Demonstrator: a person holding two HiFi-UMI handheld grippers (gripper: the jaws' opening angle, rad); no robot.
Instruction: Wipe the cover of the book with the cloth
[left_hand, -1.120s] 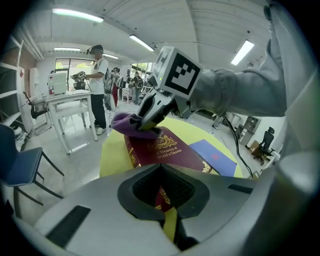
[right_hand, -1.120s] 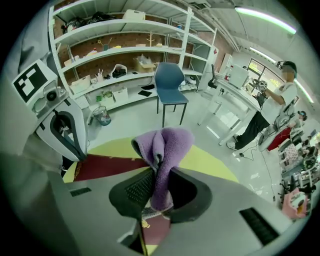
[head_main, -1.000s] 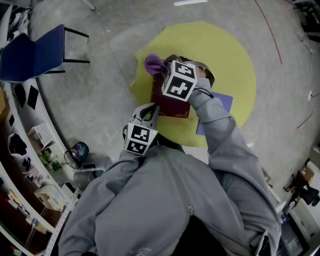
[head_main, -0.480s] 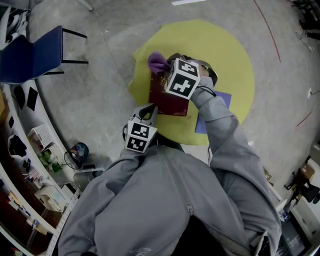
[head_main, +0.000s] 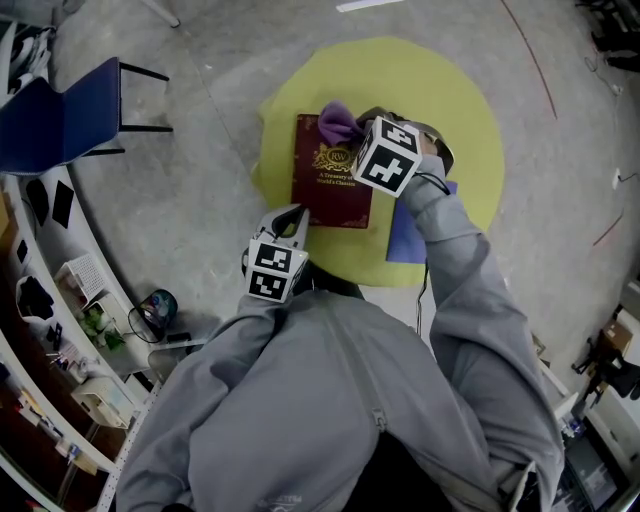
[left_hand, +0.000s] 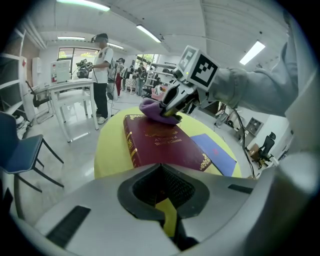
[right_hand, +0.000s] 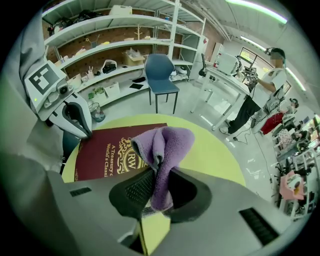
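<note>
A dark red book (head_main: 325, 190) with gold lettering lies flat on the round yellow table (head_main: 450, 90); it also shows as the book (left_hand: 162, 142) and the book (right_hand: 105, 152). My right gripper (head_main: 352, 130) is shut on a purple cloth (head_main: 338, 122), which rests on the far right part of the cover. The cloth (right_hand: 162, 145) hangs clamped between the right gripper's (right_hand: 157, 187) jaws. My left gripper (head_main: 297, 215) sits at the book's near left corner, jaws together with nothing in them. From the left gripper (left_hand: 162, 172) I see the cloth (left_hand: 157, 109) at the book's far end.
A blue folder (head_main: 405, 235) lies on the table right of the book, partly under my right sleeve. A blue chair (head_main: 60, 110) stands on the floor to the left, with shelves (head_main: 60, 300) along the wall. People (left_hand: 102, 70) stand by white tables (left_hand: 65, 95) further off.
The right gripper has carried the cloth to the right along the book's far edge, uncovering the gold title. The left gripper has stayed at the near left corner.
</note>
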